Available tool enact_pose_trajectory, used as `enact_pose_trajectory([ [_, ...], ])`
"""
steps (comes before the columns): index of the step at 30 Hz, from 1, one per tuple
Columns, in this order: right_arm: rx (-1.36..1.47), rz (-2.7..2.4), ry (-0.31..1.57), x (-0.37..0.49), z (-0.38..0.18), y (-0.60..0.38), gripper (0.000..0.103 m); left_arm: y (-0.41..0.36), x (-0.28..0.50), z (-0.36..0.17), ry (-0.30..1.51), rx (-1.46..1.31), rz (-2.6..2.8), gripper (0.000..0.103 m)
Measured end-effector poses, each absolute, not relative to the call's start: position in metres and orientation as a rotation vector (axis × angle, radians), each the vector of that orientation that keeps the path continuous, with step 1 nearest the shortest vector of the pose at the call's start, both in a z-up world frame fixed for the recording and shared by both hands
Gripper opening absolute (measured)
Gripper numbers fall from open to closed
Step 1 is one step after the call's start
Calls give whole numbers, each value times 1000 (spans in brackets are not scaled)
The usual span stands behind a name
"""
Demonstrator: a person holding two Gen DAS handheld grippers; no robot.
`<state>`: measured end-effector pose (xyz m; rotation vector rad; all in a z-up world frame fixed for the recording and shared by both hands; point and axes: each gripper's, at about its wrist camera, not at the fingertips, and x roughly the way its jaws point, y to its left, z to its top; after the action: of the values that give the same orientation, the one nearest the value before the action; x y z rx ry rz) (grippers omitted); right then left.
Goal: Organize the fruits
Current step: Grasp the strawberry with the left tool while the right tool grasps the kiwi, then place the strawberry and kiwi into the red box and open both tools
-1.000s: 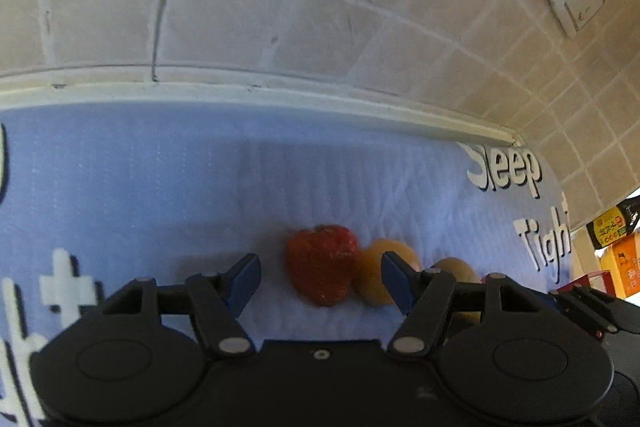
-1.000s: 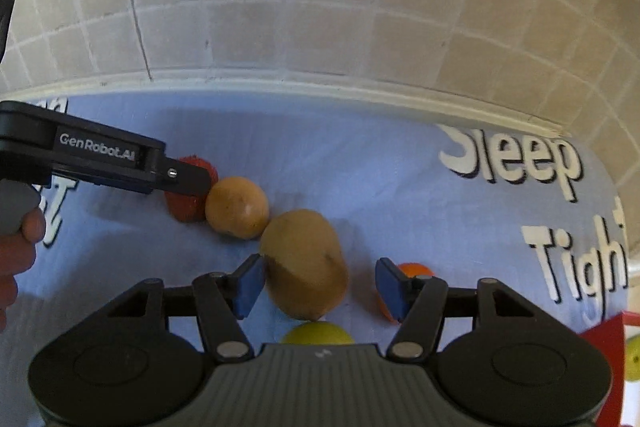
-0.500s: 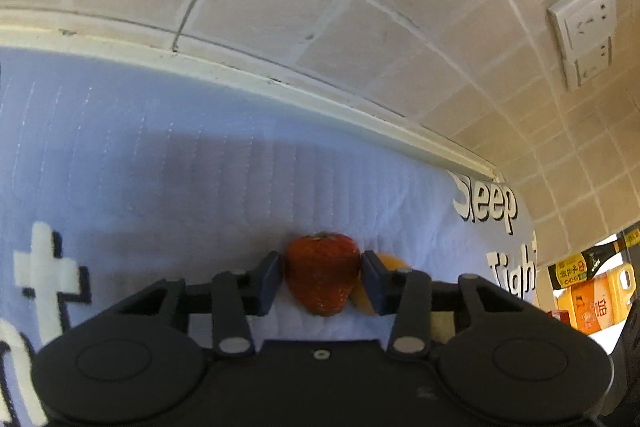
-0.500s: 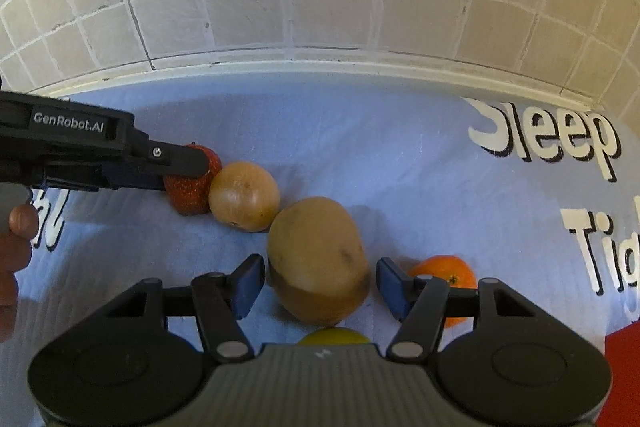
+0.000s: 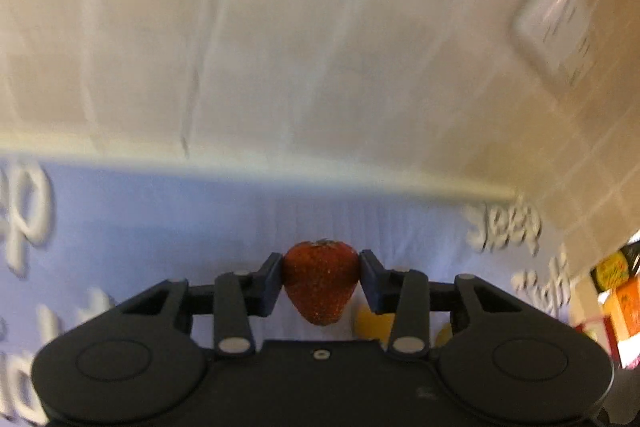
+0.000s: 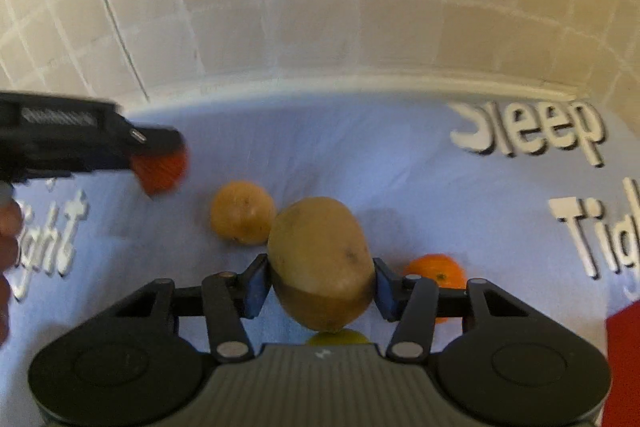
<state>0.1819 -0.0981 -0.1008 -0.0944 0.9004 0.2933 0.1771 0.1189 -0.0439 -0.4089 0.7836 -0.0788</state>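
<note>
Five fruits show. One strawberry (image 5: 320,283) sits pinched in the left gripper (image 5: 321,281) at lower centre. One brown pear-like fruit (image 6: 320,263) is clamped by the right gripper (image 6: 320,283). On the blue cloth (image 6: 360,155) lie one pale orange (image 6: 242,212) centre-left, one bright orange (image 6: 438,269) lower right, and one yellow-green fruit (image 6: 338,337) bottom centre.

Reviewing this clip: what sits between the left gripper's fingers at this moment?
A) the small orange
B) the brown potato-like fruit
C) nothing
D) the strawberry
D: in the left wrist view the left gripper has both pads pressed against the red strawberry.
</note>
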Motion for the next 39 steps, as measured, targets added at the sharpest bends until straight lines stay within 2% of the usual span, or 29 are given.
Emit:
enact_pose_trajectory([
  [4,10,254,789,161,-59,-125,54,122,160,20,642,-350,-88,49],
  [9,88,149,635,118,-1,-178,54,84,139,86,506,-290,-199,49],
  [14,113,-7,504,62,47,-248,54,7,125,123,446,-225,-415,49],
  [19,135,-185,449,12,67,-321,54,-78,116,137,451,-168,-608,49],
  [25,203,-351,493,-26,57,-383,55,-176,101,109,546,-118,-804,49],
  [30,275,-350,654,-46,4,-400,55,-246,101,28,793,-66,-877,49],
  [34,348,-303,791,-43,-48,-403,55,-277,106,-27,981,-12,-898,49],
  [39,335,-269,895,-38,-82,-400,55,-286,105,-60,1151,33,-919,49],
])
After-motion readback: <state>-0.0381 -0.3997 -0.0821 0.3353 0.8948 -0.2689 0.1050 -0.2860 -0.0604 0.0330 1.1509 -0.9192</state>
